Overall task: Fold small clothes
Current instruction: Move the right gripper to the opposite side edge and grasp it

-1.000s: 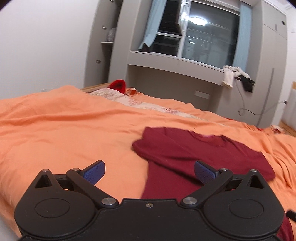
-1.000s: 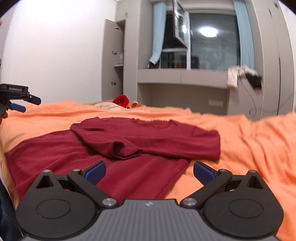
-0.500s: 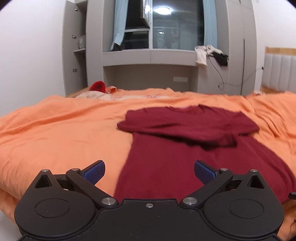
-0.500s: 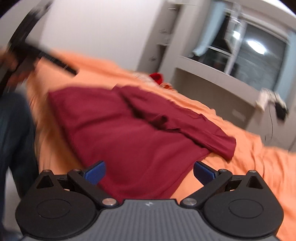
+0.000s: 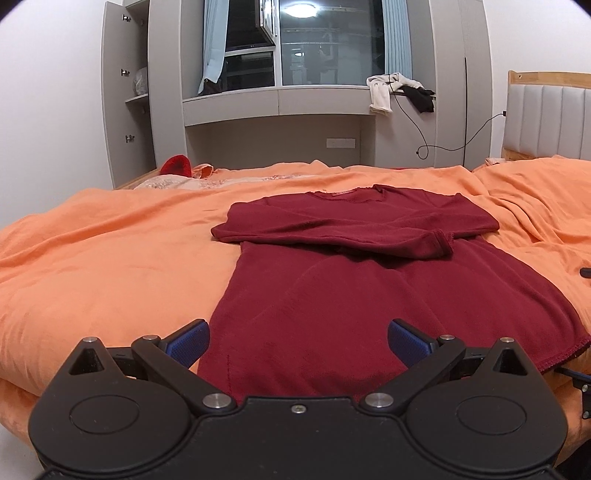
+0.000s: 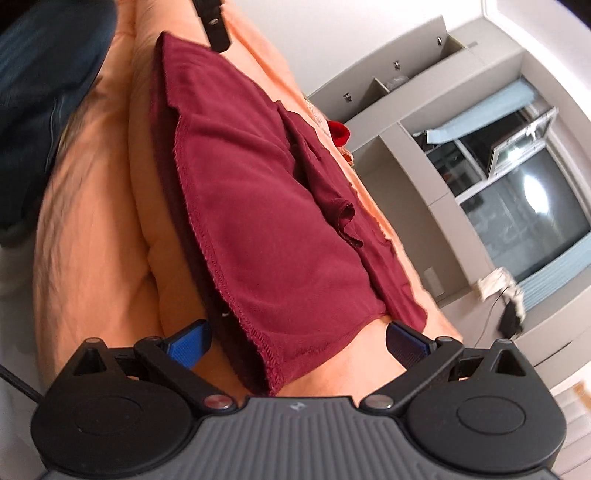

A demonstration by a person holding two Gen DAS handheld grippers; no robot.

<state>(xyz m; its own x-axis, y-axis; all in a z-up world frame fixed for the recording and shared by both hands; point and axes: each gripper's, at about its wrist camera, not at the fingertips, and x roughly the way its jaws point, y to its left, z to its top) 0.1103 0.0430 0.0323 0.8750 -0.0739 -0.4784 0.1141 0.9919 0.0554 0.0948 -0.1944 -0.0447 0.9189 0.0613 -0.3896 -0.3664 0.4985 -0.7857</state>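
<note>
A dark red long-sleeved shirt (image 5: 369,291) lies flat on the orange bedspread (image 5: 110,251), both sleeves folded across its chest. My left gripper (image 5: 297,341) is open and empty, low over the shirt's near hem by its left corner. My right gripper (image 6: 297,341) is open and rolled sideways, its jaws on either side of the shirt's (image 6: 266,229) right hem corner, which hangs over the bed edge. The left gripper's tip (image 6: 216,26) shows at the far hem corner in the right wrist view.
A red item (image 5: 178,165) and patterned pillow (image 5: 221,181) lie at the bed's far side. Grey cabinets and a window (image 5: 325,44) stand behind, with clothes (image 5: 399,88) on the sill. A padded headboard (image 5: 546,118) is at right. The person's jeans (image 6: 33,96) are beside the bed.
Both grippers have dropped to the shirt's near hem. The left swung right to face the shirt squarely. The right rolled sideways and closed in on the hem corner.
</note>
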